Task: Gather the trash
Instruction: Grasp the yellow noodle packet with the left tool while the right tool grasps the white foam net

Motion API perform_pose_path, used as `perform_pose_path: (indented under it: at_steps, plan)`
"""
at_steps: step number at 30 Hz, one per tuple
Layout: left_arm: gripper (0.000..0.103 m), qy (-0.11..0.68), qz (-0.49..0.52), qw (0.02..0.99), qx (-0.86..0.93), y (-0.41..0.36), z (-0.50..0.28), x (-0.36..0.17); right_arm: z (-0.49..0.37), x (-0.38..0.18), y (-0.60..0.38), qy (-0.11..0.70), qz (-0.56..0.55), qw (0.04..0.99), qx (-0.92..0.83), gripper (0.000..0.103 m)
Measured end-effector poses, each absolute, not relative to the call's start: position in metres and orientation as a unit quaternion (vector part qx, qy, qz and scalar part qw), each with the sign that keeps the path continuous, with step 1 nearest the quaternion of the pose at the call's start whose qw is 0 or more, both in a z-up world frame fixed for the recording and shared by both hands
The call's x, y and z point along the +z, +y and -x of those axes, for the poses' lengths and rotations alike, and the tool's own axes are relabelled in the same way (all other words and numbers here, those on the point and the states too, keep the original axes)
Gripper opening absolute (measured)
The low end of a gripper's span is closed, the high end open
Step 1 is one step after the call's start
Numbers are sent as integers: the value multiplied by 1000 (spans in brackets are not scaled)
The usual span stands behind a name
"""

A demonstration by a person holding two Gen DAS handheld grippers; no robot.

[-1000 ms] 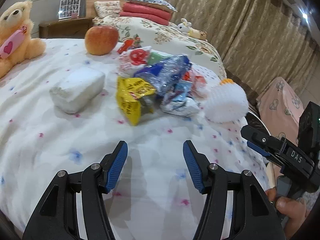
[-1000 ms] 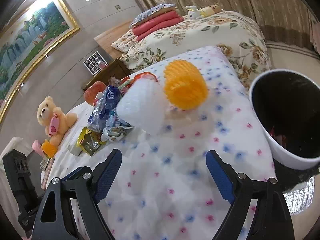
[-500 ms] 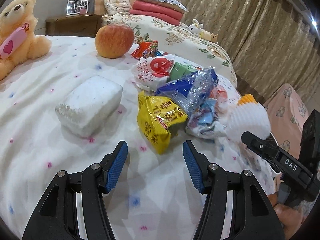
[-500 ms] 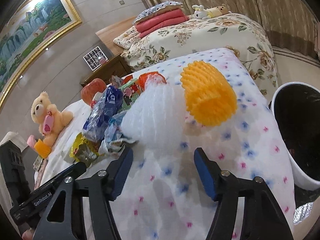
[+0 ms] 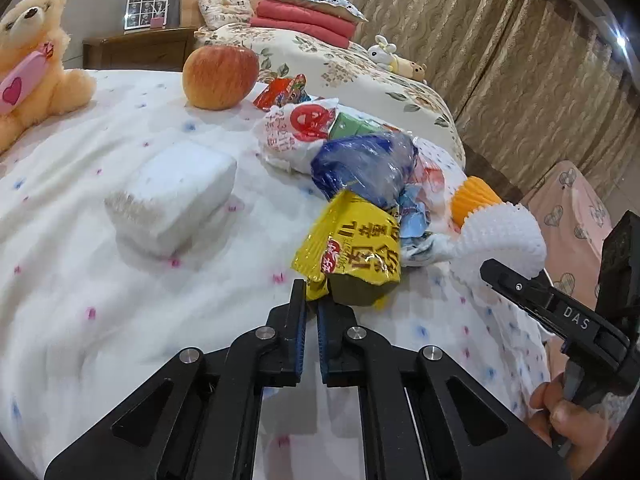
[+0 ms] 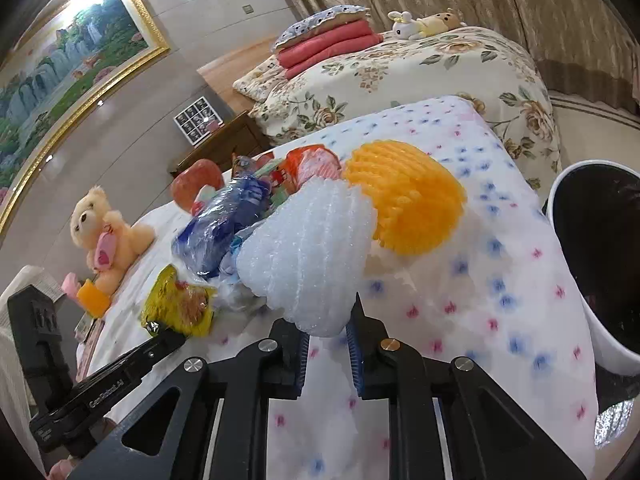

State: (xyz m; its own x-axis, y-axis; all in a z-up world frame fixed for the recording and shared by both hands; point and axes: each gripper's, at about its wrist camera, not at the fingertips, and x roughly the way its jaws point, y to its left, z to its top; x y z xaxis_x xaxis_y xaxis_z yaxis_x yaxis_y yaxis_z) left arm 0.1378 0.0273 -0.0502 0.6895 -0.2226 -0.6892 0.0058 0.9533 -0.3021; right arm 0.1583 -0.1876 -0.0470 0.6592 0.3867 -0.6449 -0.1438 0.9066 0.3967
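My left gripper (image 5: 311, 302) clamps yellow snack wrapper (image 5: 352, 250) corner; my right gripper (image 6: 328, 334) pinches white foam fruit net (image 6: 308, 256) edge.

Glossy crinkled plastic yellow wrapper (image 5: 356, 248), knobbly white foam net (image 6: 308, 256), soft matt printed cloth bedspread (image 5: 100, 280).

Bare bedspread (image 5: 120, 320) to your left, open passage. White foam block (image 5: 172, 200) and apple (image 5: 220, 76) sit beyond. Wrapper pile (image 5: 360, 168) crowds centre. Orange foam net (image 6: 404, 204) lies between pile and bin (image 6: 576, 280).
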Motion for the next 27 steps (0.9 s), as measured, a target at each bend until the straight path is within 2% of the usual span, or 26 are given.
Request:
perform_pose_path:
  at_steps: [8, 27]
  plan:
    - [4, 383, 137, 910, -83, 17, -113, -45, -131, -48, -194, 388, -157, 895, 157, 16]
    - [4, 382, 89, 902, -178, -73, -114, -24, -100, -41, -273, 365, -189, 907, 92, 16]
